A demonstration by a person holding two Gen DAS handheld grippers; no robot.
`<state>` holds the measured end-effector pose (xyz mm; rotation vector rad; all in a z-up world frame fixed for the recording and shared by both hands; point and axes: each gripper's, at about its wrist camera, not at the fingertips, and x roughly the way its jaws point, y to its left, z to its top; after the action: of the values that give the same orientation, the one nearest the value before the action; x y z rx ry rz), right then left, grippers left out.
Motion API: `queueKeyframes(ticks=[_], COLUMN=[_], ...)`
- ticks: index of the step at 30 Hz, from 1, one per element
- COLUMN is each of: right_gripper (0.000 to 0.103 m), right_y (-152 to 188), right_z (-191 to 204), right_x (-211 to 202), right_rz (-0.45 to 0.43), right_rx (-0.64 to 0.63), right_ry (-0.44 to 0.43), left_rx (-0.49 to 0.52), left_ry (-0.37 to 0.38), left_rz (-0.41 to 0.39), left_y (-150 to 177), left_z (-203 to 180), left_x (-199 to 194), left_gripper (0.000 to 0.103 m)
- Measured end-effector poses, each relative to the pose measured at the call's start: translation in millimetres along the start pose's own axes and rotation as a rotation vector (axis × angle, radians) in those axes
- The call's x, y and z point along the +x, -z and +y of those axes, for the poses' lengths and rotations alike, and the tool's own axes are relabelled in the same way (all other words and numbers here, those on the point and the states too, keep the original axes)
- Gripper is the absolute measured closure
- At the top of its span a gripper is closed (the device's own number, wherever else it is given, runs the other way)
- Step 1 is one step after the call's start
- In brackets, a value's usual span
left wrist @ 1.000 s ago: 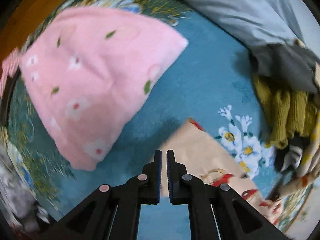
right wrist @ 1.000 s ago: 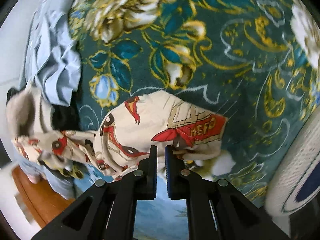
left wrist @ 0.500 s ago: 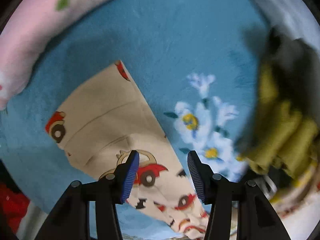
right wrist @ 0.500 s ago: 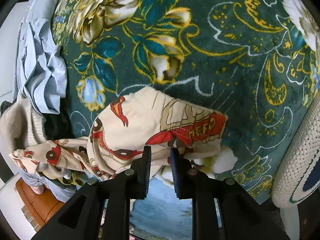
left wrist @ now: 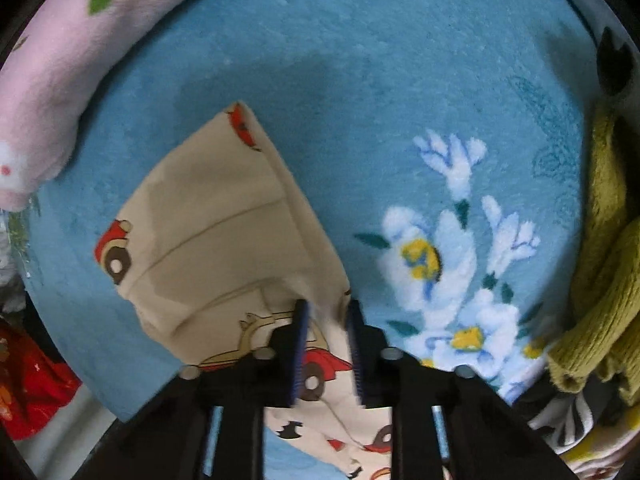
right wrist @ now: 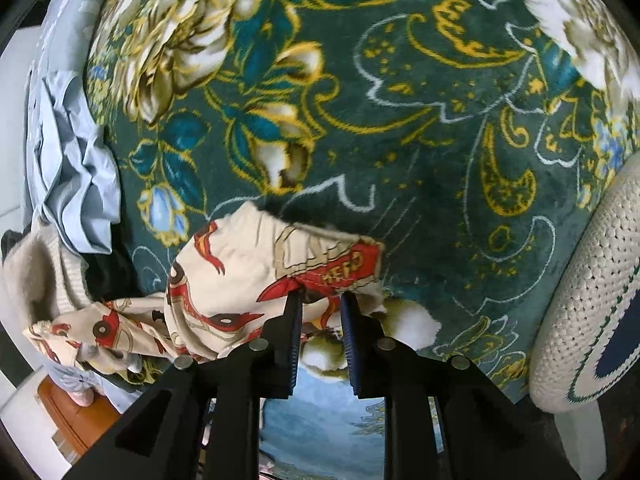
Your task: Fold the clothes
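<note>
Cream cotton printed with red cartoon cars makes up the garment (left wrist: 224,240), which lies in the lower centre of the left wrist view on a blue floral blanket (left wrist: 400,80). One corner of the cloth points toward the upper centre of the frame; the rest runs down under the tool.

Left tongs (left wrist: 326,312): jaws parted by a narrow gap, tips pointing forward and down over the garment's right edge. A raised ridge of cloth sits between the blades; whether it is clamped cannot be told from this view.

Right tongs (right wrist: 320,304): jaws parted by a similar narrow gap, tips at the red-printed hem of the same garment (right wrist: 248,276), lower centre of the right wrist view. Cloth shows in the gap without firm contact on both blades.

Surroundings, left wrist view: a pink fleece item (left wrist: 60,60) curves along the upper left; an olive knit garment (left wrist: 600,280) is bunched at the right edge. Right wrist view: the garment lies on a dark green floral blanket (right wrist: 400,100); crumpled light blue cloth (right wrist: 72,152) occupies the left edge; a white crocheted cushion (right wrist: 580,300) fills the lower right.
</note>
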<state>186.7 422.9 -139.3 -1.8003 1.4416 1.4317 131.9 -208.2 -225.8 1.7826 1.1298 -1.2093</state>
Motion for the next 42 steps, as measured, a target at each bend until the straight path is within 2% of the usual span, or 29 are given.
queueKeyframes(ticks=[2, 7, 10, 11, 14, 15, 16, 17, 18, 20, 23, 27, 29, 33, 37, 41, 42], right_gripper=[0.083, 0.083, 0.062, 0.058, 0.058, 0.063, 0.071, 0.093, 0.1, 0.102, 0.103, 0.103, 0.103, 0.103, 0.102, 0.1, 0.096], right_y=[2.1, 8.1, 5.1, 3.8, -2.2, -4.0, -3.4, -2.5, -0.7, 4.2, 3.3, -8.1, -11.0, -10.2, 4.7, 20.3, 23.9], right_z=[-2.3, -7.8, -15.3, -17.0, -17.0, -16.2, -13.6, -10.8, -7.4, 4.4, 21.5, 60.4, 82.2, 82.2, 32.8, -10.3, -18.8], right_x=[-1.9, -9.9, -5.3, -2.6, 7.9, 11.3, 11.9, 12.1, 10.3, -2.4, -33.5, -98.7, -129.3, -140.2, -85.0, -5.0, 11.0], right_rz=[0.007, 0.004, -0.016, -0.019, -0.032, -0.037, -0.038, -0.038, -0.039, -0.055, -0.094, -0.199, -0.235, -0.21, -0.095, 0.048, 0.059], right_rx=[0.004, -0.017, 0.011, 0.024, 0.034, 0.032, 0.021, 0.009, -0.008, -0.072, -0.106, -0.213, -0.305, -0.417, -0.354, -0.26, -0.242], right_ry=[-0.003, -0.017, -0.023, -0.028, -0.021, -0.015, -0.014, -0.015, -0.01, -0.044, -0.159, -0.322, -0.355, -0.339, -0.289, -0.19, -0.156], left_rx=[-0.071, -0.062, -0.072, -0.08, -0.098, -0.103, -0.108, -0.112, -0.114, -0.113, -0.097, 0.011, 0.072, 0.124, 0.13, 0.112, 0.114], left_ry=[0.035, 0.11, 0.154, 0.169, 0.204, 0.216, 0.229, 0.241, 0.253, 0.28, 0.359, 0.472, 0.526, 0.593, 0.602, 0.588, 0.577], left_rz=[0.002, -0.025, -0.041, -0.042, -0.047, -0.054, -0.061, -0.069, -0.076, -0.092, -0.116, -0.185, -0.226, -0.277, -0.291, -0.278, -0.282], left_y=[3.2, 16.5, 26.4, 29.9, 38.8, 40.9, 41.9, 43.5, 46.5, 49.8, 45.8, 46.4, 50.5, 62.7, 74.0, 82.6, 84.5], left_z=[6.0, 29.0, 46.5, 53.4, 72.0, 78.1, 85.6, 94.3, 99.0, 99.1, 103.8, 62.3, 43.4, 31.1, 31.4, 45.9, 45.8], left_x=[-2.9, -17.0, -24.8, -27.2, -34.8, -38.2, -40.7, -43.2, -47.3, -58.1, -82.8, -122.4, -149.8, -187.4, -194.0, -193.9, -191.0], left_gripper=[0.097, 0.098, 0.098, 0.098, 0.098, 0.098, 0.098, 0.098, 0.098, 0.098, 0.098, 0.098, 0.098, 0.098, 0.098, 0.098, 0.098])
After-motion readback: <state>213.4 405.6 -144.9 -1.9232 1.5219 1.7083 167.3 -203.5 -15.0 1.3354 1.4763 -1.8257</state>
